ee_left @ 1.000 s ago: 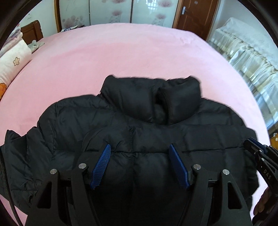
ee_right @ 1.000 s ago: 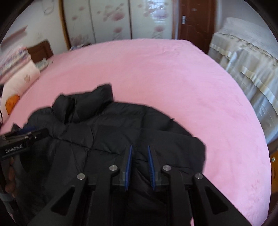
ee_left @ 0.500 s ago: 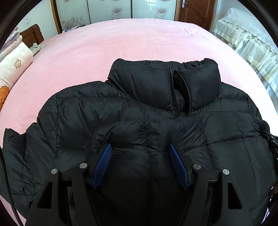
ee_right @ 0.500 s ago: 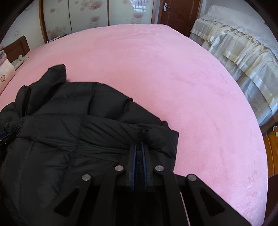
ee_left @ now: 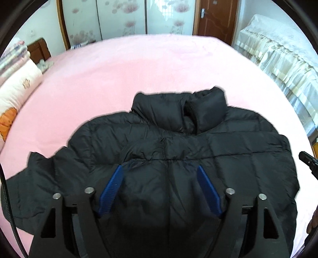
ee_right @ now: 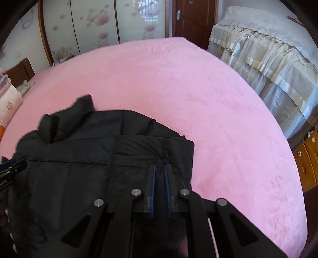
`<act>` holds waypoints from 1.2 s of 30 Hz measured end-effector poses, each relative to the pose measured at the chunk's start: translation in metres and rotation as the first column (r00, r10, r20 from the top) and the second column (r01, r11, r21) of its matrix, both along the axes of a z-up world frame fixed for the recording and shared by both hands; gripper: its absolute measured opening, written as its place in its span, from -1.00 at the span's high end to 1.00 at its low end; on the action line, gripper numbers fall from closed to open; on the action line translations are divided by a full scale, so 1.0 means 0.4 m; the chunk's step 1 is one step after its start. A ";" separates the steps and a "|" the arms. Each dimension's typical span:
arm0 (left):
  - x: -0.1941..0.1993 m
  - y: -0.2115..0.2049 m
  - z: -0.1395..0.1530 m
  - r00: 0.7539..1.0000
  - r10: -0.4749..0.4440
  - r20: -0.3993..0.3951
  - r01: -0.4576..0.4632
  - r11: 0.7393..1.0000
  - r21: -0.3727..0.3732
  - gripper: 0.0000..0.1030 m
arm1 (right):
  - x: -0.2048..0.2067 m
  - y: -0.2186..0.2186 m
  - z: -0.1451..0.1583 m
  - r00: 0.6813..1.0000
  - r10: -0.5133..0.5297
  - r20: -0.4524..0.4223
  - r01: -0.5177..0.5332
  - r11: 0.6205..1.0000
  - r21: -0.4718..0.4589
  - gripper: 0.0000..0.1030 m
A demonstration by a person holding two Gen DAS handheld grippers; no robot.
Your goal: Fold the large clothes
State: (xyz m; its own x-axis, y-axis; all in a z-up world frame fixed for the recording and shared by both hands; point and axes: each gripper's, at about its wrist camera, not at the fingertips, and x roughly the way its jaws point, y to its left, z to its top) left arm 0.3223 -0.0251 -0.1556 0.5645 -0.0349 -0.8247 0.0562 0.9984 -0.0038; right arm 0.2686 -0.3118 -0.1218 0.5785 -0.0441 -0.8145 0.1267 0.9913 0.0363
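My left gripper (ee_left: 160,174) stood wide open, its blue pads (ee_left: 111,191) spread well apart over the folded-up lower part of the jacket (ee_left: 178,158), holding nothing that I could see. My right gripper (ee_right: 160,174) was nearly closed, only a narrow slit left between its blue pads (ee_right: 153,186), and black cloth at the jacket's right edge ran up into that slit along a seam; I could not tell for sure whether the cloth was pinched there or merely lay under the fingers. The jacket, black and puffy, lay flat on the pink bed (ee_left: 139,65) at its near side, with the hem part doubled over the chest so that its edge ran across just below the collar (ee_left: 182,111). The collar stood up at the far end, with the zip line showing in its gap. One sleeve (ee_left: 25,184) stretched out to the left over the sheet. In the left view the tip of my right gripper poked in at the right rim, beside the jacket's edge; in the right view my left gripper's tip showed at the left rim. A pillow (ee_left: 17,89) lay at the bed's left side, wardrobe doors (ee_left: 123,19) and a brown door (ee_left: 214,17) stood beyond the bed, and a second bed (ee_right: 268,51) with a pale frilled cover stood to the right.
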 end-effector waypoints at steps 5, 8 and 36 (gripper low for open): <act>-0.100 -0.007 0.094 0.998 -0.043 0.046 0.042 0.999 0.033 -0.55 | -0.107 0.026 0.069 0.999 0.002 0.044 -0.006 0.997 0.082 0.83; -0.166 -0.006 0.146 0.996 -0.057 0.070 0.055 0.998 0.026 -0.56 | -0.163 0.050 0.112 0.997 0.019 0.076 -0.026 0.995 0.098 0.83; -0.436 0.857 0.141 0.895 0.445 0.033 -0.424 0.871 -0.248 -0.68 | -0.334 0.600 0.226 0.919 0.370 0.138 -0.374 0.928 -0.002 0.83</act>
State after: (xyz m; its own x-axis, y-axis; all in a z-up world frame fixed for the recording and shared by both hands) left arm 0.1479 0.3177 -0.0992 0.6344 0.0493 -0.7714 -0.3724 0.8940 -0.2492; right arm 0.1351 -0.0718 -0.0316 0.6529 0.2140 -0.7266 -0.2586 0.9646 0.0518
